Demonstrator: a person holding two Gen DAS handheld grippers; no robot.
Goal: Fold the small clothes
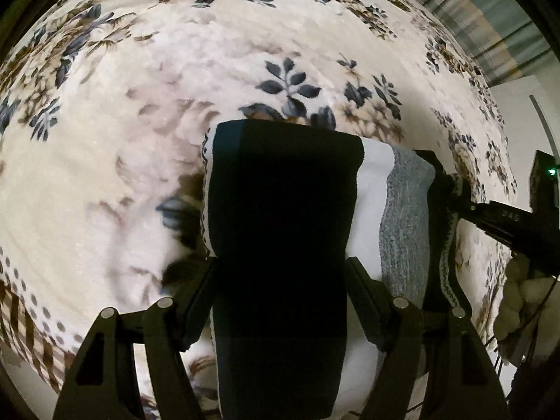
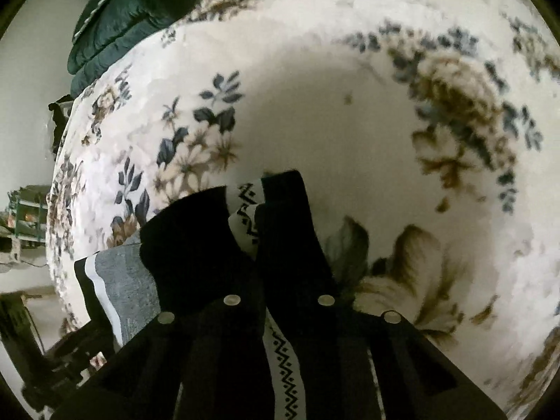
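Garment (image 1: pixel 280 231): small knitted piece, banded in dark, white and grey, with a black zigzag trim on white; held off the floral blanket (image 1: pixel 140 140) between both tools, stretched from one to the other. Left tool (image 1: pixel 280 273): fingers set to either side of the dark band, cloth running between them; appeared clamped on that end, though contact itself hidden by the dark fabric. Right tool (image 2: pixel 276 262): narrowed on the opposite end, zigzag trim and dark cloth bunched between its fingers; seen also at the far right of the left wrist view, gripping the trim edge. Blanket: cream with blue and brown flowers, spread over a bed, bare beneath the garment. Dark green quilted bundle (image 2: pixel 115 14): lying at the far edge of the bed, well apart. Step judged in hand: lifted carry or mid-fold, both ends gripped, garment not yet laid flat. Next move judged to call for lowering onto the blanket, one end brought over the other, edges kept level and cloth taut to avoid bunching.
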